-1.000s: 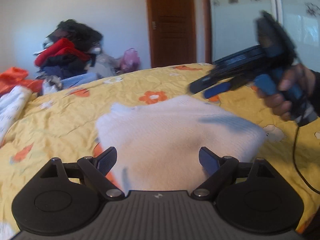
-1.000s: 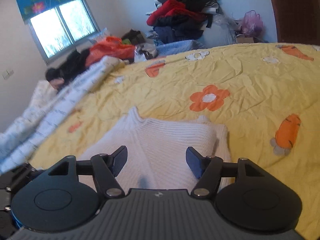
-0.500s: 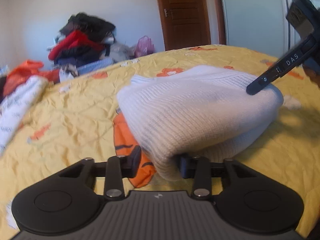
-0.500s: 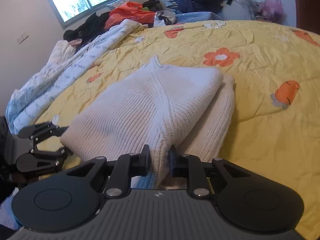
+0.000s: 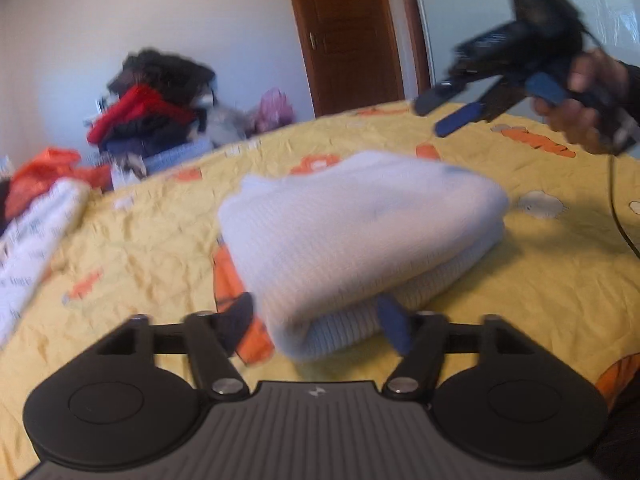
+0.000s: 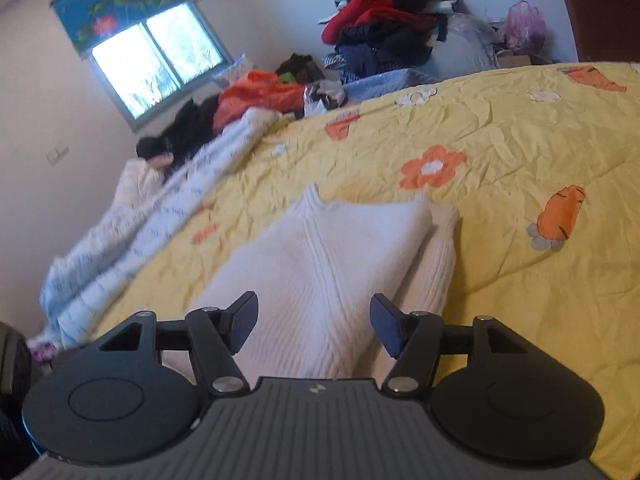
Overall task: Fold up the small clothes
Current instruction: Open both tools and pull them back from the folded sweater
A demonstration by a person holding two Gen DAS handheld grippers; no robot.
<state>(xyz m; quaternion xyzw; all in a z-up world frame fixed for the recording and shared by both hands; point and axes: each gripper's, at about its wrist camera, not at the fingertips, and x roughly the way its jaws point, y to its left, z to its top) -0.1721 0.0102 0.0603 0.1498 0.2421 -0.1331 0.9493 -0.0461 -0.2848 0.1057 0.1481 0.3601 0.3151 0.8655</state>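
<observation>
Our left tool (image 5: 316,322) and right tool (image 6: 314,324) hang released over the white knit sweater (image 6: 340,264), seemingly folded mid-bed (image 6: 520,152), ready for setting aside.

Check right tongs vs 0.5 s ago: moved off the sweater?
Yes. The right tongs have lifted off the white sweater, now open in the air in front of the brown door.

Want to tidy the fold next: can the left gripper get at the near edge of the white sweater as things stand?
Probably yes. The left gripper is open, its fingers either side of the folded white sweater at its near edge, with nothing between them. The right gripper is lifted off to the far side, out of the way.
</observation>
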